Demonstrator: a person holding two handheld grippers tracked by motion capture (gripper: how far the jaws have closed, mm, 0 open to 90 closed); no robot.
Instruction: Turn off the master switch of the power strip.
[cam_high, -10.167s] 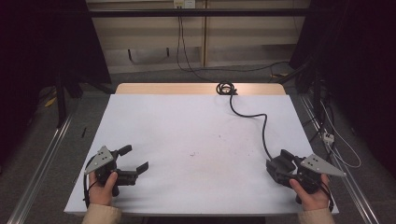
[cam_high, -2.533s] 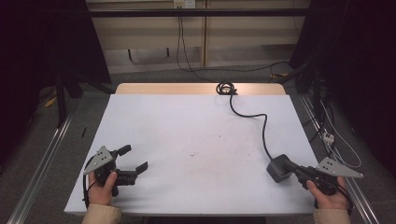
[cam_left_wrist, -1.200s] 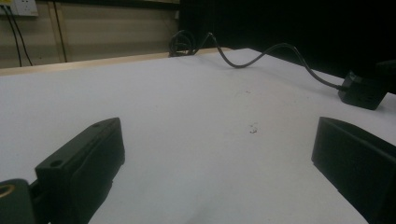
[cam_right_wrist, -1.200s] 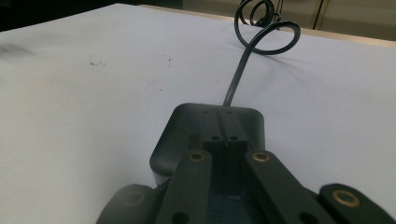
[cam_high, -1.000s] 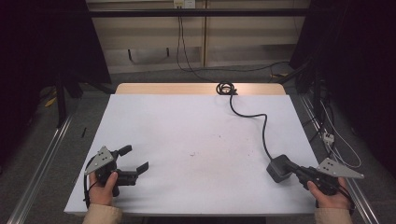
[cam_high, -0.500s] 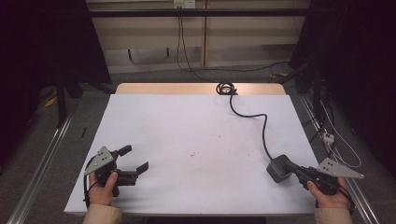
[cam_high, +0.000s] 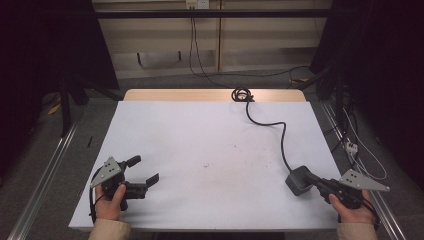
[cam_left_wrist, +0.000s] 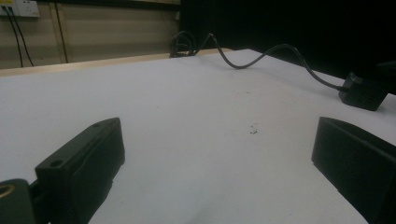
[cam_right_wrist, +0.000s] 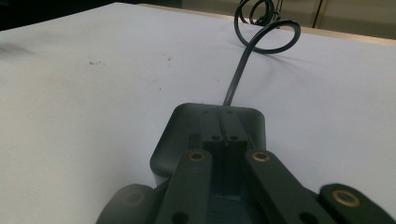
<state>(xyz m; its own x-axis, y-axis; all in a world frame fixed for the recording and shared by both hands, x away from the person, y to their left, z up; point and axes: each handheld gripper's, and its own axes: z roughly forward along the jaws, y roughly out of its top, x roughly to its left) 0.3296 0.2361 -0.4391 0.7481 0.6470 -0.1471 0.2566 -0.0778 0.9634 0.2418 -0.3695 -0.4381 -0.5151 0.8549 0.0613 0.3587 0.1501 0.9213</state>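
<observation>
A dark grey power block (cam_high: 297, 181) lies flat near the white table's right front edge, with its black cable (cam_high: 281, 135) running to the far edge. My right gripper (cam_high: 311, 176) comes at it from the right. In the right gripper view the jaws are together, and their tips (cam_right_wrist: 222, 137) rest over the block's top (cam_right_wrist: 187, 126). The cable (cam_right_wrist: 236, 81) leads away into a coil. My left gripper (cam_high: 145, 169) sits at the front left, wide open, with bare table between its jaws (cam_left_wrist: 215, 154). The block (cam_left_wrist: 363, 92) shows far right in the left gripper view.
The white table (cam_high: 200, 130) has a wooden strip along its far edge, where the cable coil (cam_high: 241, 93) lies. A few small dark marks (cam_high: 206, 165) dot the middle. Metal rails run along the floor on both sides, and loose wires (cam_high: 352, 145) lie off the right edge.
Since ten seconds ago my right gripper has drawn back to the right, so only its tips reach the block. Over the last seconds nothing has moved.
</observation>
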